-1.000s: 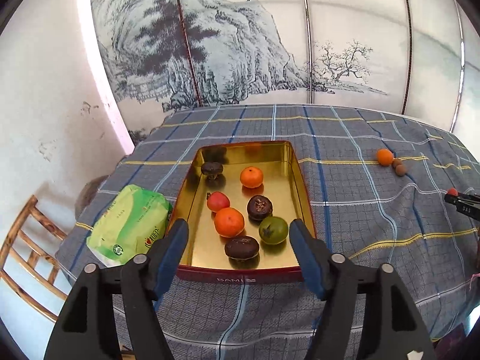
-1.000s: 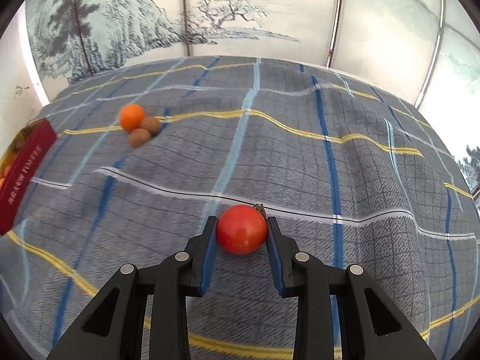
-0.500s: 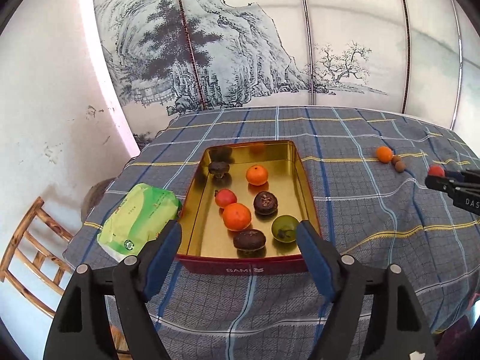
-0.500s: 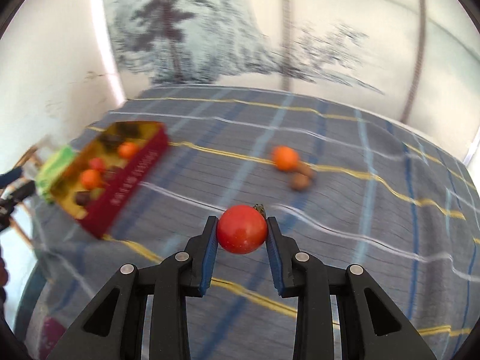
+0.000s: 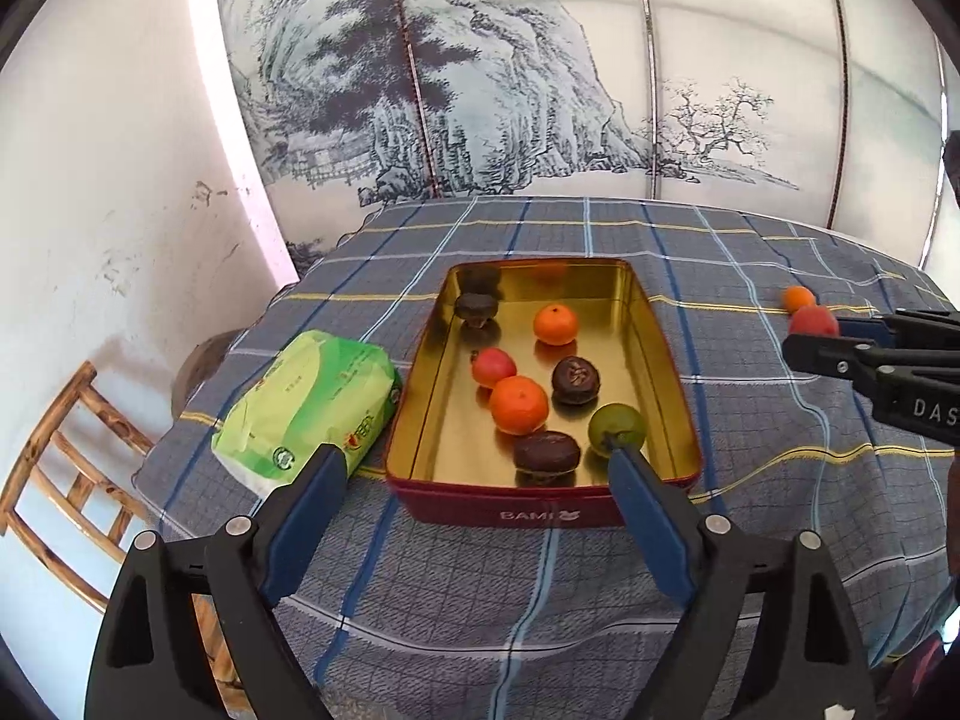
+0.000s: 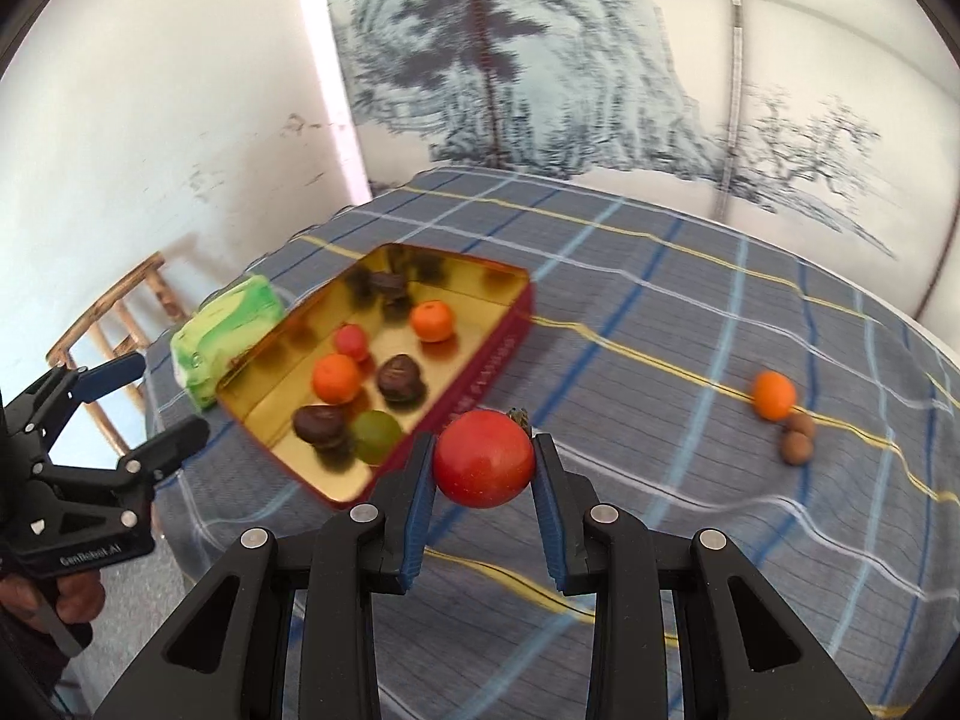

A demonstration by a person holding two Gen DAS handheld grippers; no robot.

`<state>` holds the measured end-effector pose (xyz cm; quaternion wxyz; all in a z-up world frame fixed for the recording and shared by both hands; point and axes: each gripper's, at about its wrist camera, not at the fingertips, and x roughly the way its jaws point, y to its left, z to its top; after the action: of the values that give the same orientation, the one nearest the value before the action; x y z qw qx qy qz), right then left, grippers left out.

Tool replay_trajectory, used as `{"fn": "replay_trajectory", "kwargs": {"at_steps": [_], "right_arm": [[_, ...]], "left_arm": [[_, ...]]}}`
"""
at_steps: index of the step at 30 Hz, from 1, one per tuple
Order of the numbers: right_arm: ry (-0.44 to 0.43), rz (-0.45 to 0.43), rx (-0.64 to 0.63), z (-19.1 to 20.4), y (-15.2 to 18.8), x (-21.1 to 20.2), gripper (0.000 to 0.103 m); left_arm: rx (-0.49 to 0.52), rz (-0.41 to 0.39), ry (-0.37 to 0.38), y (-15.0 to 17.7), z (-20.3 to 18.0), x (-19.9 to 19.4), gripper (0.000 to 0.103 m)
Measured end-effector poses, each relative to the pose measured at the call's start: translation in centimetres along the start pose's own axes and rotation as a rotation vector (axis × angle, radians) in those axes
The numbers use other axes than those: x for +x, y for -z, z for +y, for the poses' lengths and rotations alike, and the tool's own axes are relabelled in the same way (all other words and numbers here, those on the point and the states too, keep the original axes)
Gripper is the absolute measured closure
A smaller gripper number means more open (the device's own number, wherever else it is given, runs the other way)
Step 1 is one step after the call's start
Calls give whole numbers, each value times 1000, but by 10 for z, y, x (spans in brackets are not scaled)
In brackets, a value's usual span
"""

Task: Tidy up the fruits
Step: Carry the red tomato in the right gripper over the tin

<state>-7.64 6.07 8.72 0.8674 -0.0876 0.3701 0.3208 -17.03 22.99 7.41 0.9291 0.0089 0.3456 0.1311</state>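
My right gripper (image 6: 483,459) has its two blue-padded fingers (image 6: 420,495) pressed against either side of a red tomato (image 6: 483,457), which sits lifted off the plaid tablecloth (image 6: 660,360), just off the near corner of the gold tray (image 6: 510,330). From the left wrist view I see the same tomato (image 5: 813,321) held at the right edge of frame, well apart from the tray (image 5: 660,348). My left gripper (image 5: 474,480) is spread wide with nothing between its fingers, hovering at the near short side of the tray, whose red outer wall reads BAMI. Inside the tray lie two oranges, the nearer orange (image 5: 519,405) touching a small red fruit (image 5: 493,367), and the farther orange (image 5: 555,324) by itself; there are also three dark brown fruits (image 5: 575,381), and a green fruit (image 5: 617,429) in the near right corner. A green tissue pack (image 5: 306,408) lies just beside the tray's left wall. Out on the cloth, well away from the tray, a loose orange (image 6: 774,395) rests touching two small brown nuts (image 6: 797,441). A wooden chair (image 5: 66,480) stands off the table's left edge, and a painted landscape screen (image 5: 510,90) backs the scene.
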Motion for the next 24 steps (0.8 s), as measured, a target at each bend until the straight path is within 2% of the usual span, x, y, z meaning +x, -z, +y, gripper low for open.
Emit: {"fn": "replay_trajectory", "kwargs": {"at_steps": [16,24], "right_arm": [[-133,108,-32,53,-34,77,70],[-145,164,-43,68,-57,121,70]], "left_arm": [[-40,28,-19,8,28,7,13],[-34,23,-21,8,30,8,11]]}}
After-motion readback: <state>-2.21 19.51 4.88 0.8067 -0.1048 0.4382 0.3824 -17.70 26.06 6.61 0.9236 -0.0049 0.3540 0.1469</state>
